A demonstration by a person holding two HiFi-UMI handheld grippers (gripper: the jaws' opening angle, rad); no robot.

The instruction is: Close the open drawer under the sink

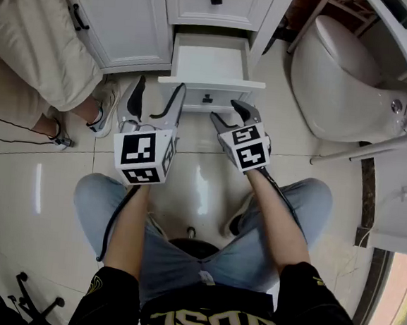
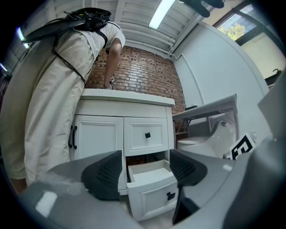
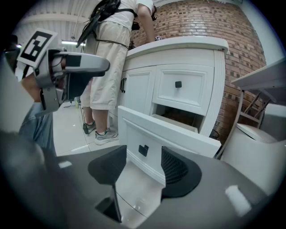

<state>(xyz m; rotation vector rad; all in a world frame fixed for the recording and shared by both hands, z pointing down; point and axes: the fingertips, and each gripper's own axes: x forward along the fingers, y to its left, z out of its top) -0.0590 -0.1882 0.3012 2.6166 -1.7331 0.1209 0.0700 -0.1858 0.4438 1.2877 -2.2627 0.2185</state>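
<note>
The open drawer (image 1: 212, 67) sticks out toward me from the white cabinet (image 1: 127, 21), right in front of my right tongs (image 1: 232, 116), nearer than my left tongs (image 1: 157, 94); both are open and empty.

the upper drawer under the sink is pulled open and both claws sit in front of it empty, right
No. The lower drawer is the one pulled open; the upper drawer is shut, as the head view shows. The left claw and right claw do sit in front of it, empty.
</note>
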